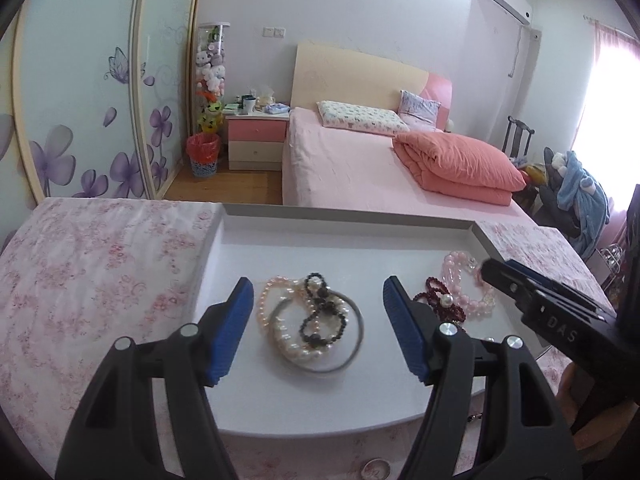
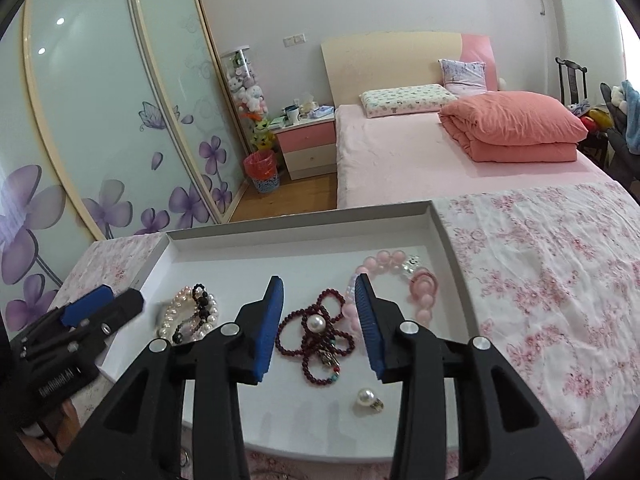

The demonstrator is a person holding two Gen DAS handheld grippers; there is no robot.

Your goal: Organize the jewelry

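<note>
- Work area: a shallow white tray [image 1: 224,236] lies on a pink floral cloth [image 1: 100,264]; all jewelry visible sits inside it, low in both views.
- Left gripper [image 1: 318,320]: jaws spread wide, nothing between the pads. It hangs over a tangled pile at lower centre of the left view: pearl bracelets [image 1: 296,350], a black bead strand [image 1: 320,312] and a metal bangle [image 1: 356,344], lying across one another.
- Right gripper [image 2: 320,320]: jaws parted, pinching nothing. Between the blue pads, seen on the tray floor, lies a dark red bead strand [image 2: 316,344] with a large pearl [image 2: 318,323] on top.
- A pink bead bracelet [image 2: 404,276] lies in the upper right part of the tray, touching the red strand's area; a loose pearl earring [image 2: 368,398] lies apart, lower centre.
- Progress, as a judgement: early. Pieces are gathered in the tray, but the left pile is not separated and nothing is laid out singly.
- Remaining: untangle the pile, separate the red strand from the pink bracelet, and arrange each piece.
</note>
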